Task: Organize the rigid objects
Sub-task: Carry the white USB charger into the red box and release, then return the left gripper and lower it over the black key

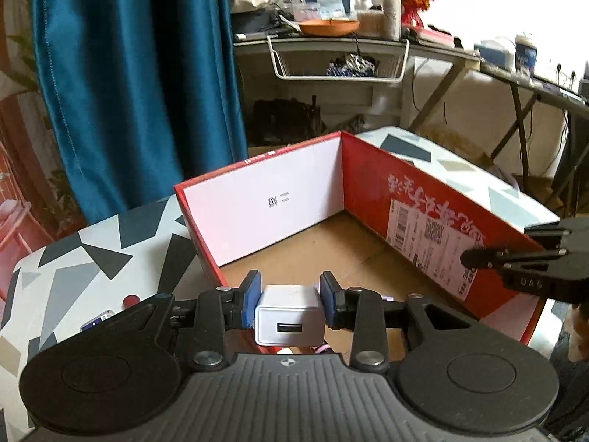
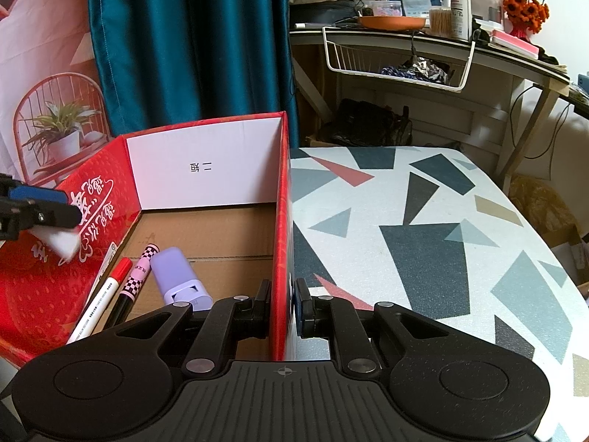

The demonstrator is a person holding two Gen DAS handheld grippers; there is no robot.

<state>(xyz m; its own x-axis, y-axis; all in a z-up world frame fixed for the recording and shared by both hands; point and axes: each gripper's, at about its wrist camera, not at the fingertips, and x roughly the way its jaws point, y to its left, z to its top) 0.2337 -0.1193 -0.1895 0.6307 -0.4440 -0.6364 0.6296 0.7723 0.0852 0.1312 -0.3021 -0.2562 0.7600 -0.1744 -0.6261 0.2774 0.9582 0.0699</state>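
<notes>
My left gripper (image 1: 289, 300) is shut on a white USB charger (image 1: 289, 313), held above the near edge of the open red cardboard box (image 1: 368, 184). My right gripper (image 2: 282, 304) is shut on the box's right wall (image 2: 281, 221), one finger inside and one outside. On the box floor, in the right wrist view, lie a red-capped white marker (image 2: 106, 294), a checkered pink pen (image 2: 138, 276) and a lilac case (image 2: 178, 276). The left gripper (image 2: 48, 210) with the charger (image 2: 62, 243) shows at the left edge there. The right gripper (image 1: 515, 258) shows at the box's right wall in the left wrist view.
The box stands on a table with a geometric-patterned top (image 2: 423, 228). Small items (image 1: 99, 318) lie on the table left of the box. Behind are a blue curtain (image 1: 129, 73), a cluttered desk with a white wire basket (image 2: 397, 59), and a dark bag (image 2: 368, 121) on the floor.
</notes>
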